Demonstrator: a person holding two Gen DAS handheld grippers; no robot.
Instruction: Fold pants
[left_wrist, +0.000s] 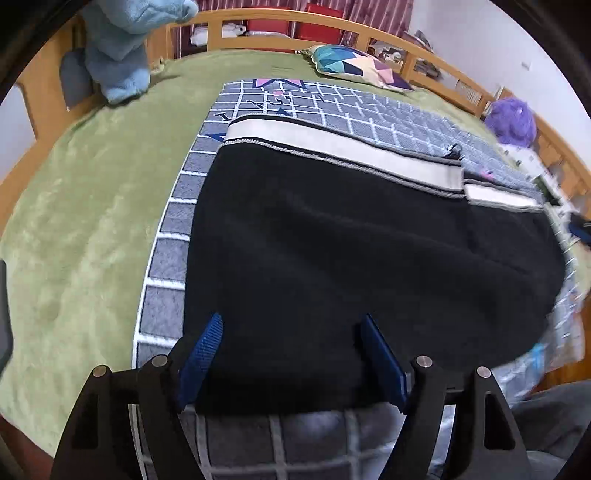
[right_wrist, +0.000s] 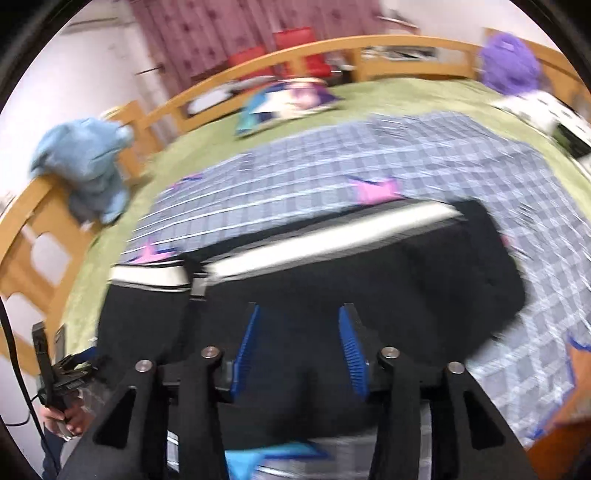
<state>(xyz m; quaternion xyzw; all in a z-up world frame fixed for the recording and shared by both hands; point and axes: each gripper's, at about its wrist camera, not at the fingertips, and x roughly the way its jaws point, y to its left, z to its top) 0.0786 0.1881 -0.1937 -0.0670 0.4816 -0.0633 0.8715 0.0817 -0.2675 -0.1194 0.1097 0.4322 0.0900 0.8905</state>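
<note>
On the checked mat (left_wrist: 162, 258), folded black pants (left_wrist: 332, 266); jaws of both grippers released, above them.

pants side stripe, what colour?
White, edged in grey, running along the black pants; the stripe shows sharpest in the left wrist view.

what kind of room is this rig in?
Most likely a home bedroom. The black pants lie on a grid-pattern blanket spread over a bed with a wooden rail around it. A patterned pillow sits near the far rail, and curtains hang behind.
</note>
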